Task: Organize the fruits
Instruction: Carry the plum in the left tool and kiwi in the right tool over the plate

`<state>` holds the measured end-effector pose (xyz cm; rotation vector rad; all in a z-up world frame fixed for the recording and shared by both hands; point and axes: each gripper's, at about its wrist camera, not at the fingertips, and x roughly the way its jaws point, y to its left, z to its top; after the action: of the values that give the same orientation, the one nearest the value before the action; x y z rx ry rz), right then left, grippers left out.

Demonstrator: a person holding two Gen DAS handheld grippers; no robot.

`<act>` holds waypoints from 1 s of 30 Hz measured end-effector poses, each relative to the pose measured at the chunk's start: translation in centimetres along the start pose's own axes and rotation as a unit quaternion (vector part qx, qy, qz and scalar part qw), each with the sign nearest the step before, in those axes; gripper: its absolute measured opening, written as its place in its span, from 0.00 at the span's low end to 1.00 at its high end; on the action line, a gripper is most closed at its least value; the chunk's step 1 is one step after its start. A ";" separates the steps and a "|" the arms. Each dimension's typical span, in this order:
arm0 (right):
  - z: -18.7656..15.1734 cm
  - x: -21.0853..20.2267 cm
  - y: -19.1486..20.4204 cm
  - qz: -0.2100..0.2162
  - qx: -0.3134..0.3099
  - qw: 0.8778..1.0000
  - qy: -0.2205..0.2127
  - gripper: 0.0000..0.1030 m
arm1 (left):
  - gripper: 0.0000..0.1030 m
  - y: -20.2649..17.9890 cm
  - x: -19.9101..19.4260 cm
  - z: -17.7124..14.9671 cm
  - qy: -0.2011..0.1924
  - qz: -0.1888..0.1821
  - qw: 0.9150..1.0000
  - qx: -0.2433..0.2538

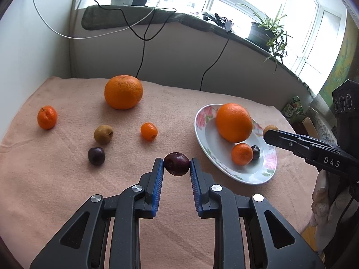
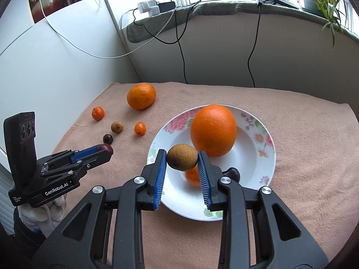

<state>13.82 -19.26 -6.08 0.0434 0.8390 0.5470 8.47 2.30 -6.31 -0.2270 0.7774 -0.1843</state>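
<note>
My left gripper is shut on a dark plum, held above the pink cloth left of the floral plate. My right gripper is shut on a brown longan, held over the plate. The plate holds a big orange, a small tangerine and a dark plum. On the cloth lie a big orange, a tangerine, a kumquat, a brown longan and a plum.
The pink cloth covers the table. A wall and a sill with cables stand behind it. A potted plant sits on the sill at the right. The table edge drops off at the right.
</note>
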 end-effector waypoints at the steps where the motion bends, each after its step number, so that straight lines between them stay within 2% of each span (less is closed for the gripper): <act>1: -0.1 -0.2 -0.5 -0.003 0.004 1.000 -0.001 0.29 | 0.22 -0.3 0.1 0.0 0.001 -0.002 1.000 0.002; 11: -0.8 -1.0 -4.1 -0.027 0.032 0.999 -0.002 0.29 | 0.22 -3.7 1.4 0.3 0.010 -0.018 0.999 0.030; 30: -1.3 -0.6 -5.4 -0.033 0.042 0.999 0.004 0.29 | 0.22 -7.0 2.7 1.1 0.018 -0.035 0.997 0.062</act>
<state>14.96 -24.45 -7.88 0.0906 0.8679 0.4496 10.56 -4.92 -5.46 -0.1342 0.7917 -0.3030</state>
